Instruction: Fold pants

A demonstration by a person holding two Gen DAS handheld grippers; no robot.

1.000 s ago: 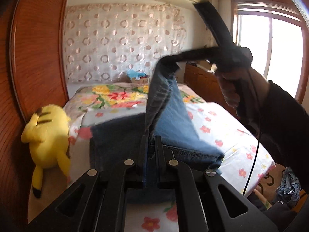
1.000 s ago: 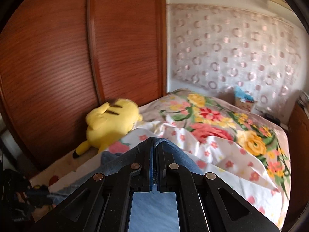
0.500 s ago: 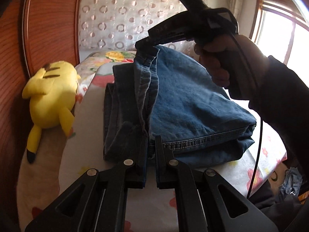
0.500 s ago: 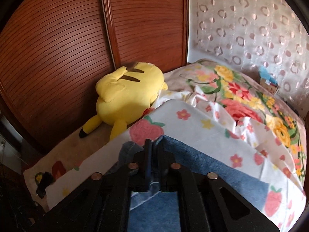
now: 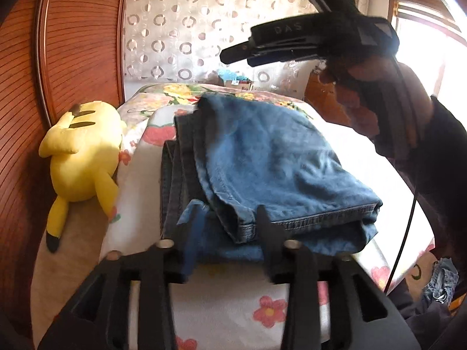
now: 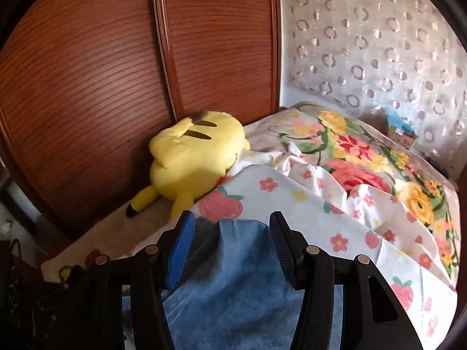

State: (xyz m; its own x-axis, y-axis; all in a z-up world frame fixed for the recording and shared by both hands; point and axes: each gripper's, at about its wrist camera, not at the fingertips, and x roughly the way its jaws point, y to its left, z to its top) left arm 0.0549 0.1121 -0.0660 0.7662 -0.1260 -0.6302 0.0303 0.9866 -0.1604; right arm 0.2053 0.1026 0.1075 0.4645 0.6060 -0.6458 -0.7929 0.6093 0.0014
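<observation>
now the folded pants (image 5: 262, 172) lie between both grippers' spread jaws, seemingly untouched.

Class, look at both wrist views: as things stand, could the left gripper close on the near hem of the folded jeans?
Probably yes. The left gripper is open, its jaws straddling the near hem of the folded jeans, with nothing between them; the right gripper hovers open above the far end, clear.
</observation>
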